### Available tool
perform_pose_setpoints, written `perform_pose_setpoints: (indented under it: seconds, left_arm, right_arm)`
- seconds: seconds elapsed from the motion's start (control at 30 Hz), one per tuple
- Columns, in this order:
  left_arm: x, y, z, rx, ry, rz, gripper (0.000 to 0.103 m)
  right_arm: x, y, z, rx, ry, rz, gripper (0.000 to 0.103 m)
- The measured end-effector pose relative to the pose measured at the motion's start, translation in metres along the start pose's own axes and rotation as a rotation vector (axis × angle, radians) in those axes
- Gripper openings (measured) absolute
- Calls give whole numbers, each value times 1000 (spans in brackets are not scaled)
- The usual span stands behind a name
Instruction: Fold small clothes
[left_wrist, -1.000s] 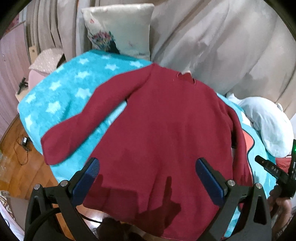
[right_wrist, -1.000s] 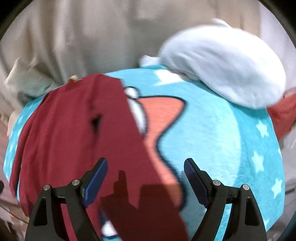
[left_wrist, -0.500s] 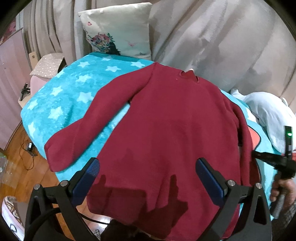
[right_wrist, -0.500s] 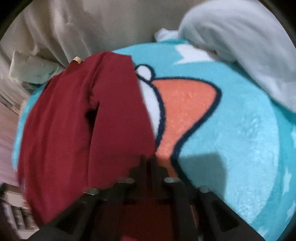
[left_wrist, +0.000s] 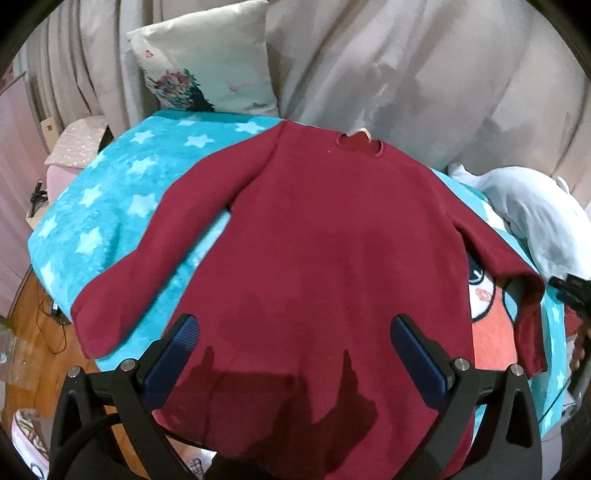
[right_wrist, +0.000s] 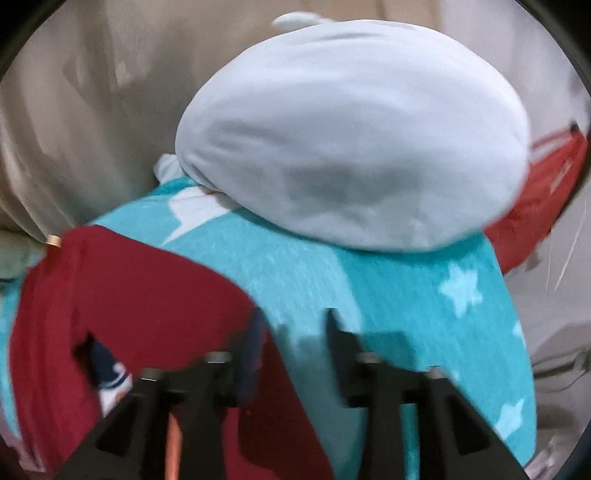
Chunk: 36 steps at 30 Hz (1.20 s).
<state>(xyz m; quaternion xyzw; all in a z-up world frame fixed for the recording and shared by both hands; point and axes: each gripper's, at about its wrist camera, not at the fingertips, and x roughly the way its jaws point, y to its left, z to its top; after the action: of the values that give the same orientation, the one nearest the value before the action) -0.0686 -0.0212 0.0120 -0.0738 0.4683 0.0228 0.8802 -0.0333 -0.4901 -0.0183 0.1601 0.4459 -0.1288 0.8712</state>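
A small dark red sweater (left_wrist: 317, 258) lies flat on a turquoise star blanket (left_wrist: 110, 199), neck at the far side. Its left sleeve (left_wrist: 155, 258) stretches out over the blanket. Its right sleeve (left_wrist: 517, 295) is lifted and bent near the blanket's right edge. My left gripper (left_wrist: 295, 354) is open and empty above the sweater's lower hem. My right gripper (right_wrist: 291, 332) is blurred, with its jaws partly closed; the red sleeve (right_wrist: 147, 306) lies at its left finger (right_wrist: 251, 354). I cannot tell whether it grips the cloth.
A pale blue plush cushion (right_wrist: 351, 140) lies at the blanket's right end, with a red item (right_wrist: 535, 192) behind it. A flowered pillow (left_wrist: 207, 66) leans on beige curtains (left_wrist: 406, 74). Wooden floor (left_wrist: 29, 339) lies left.
My right gripper's jaws have narrowed from wide open and the view has swung toward the plush cushion. The right sleeve has been raised and bent. The left gripper has barely moved.
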Motion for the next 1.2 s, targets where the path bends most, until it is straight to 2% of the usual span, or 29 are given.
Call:
perform_pose_setpoints:
  seconds: [0.1,0.17,0.3,0.33,0.43,0.47,0.5,0.53,0.6,0.77,0.83,0.9,0.97,1.07,1.2]
  left_arm:
    - [7,-6,0,8,21,-11,103]
    - [11,-12,0,20,34,-24,103]
    - [16,-31,-2,74,52,-52,103]
    - [16,-36,-3,86,55,-57,103]
    - [17,-49,-6,127,65,-72,103]
    - [16,-51,-6,133,65,-74,103]
    - [16,-52,-5,138,62,-75,103]
    - [14,-52,-5,140,53,-74,103]
    - [11,-49,-2,137,34,-66,103]
    - [7,-31,10,94,-7,-19,103]
    - [6,-21,14,69,-19,-2,103]
    - [4,-12,16,52,-26,16,103]
    - [2,-4,16,46,-33,36,103]
    - [0,8,15,48,-44,70,103]
    - [7,23,17,47,-33,81,103]
  right_arm:
    - [-20,-30,-26,107,20,106,51]
    - [-26,-44,-51,163,54,138,54]
    - [-17,-44,-94,172,131,145,56]
    - [-7,-41,-95,173,140,145,56]
    - [-4,-27,-101,127,109,101,57]
    - [-4,-23,-101,117,117,132,36]
    - [1,-20,-98,118,136,167,4]
    - [3,-21,-95,119,151,183,5]
    - [-3,-36,-85,140,125,191,5]
    - [-23,-94,-38,246,14,78,5]
    - [-28,-115,-19,291,-11,68,4]
    - [-30,-117,-3,294,-31,41,4]
    - [-35,-107,9,290,-36,66,4]
    - [-45,-71,18,256,-17,176,4]
    - [-51,12,26,95,9,276,4]
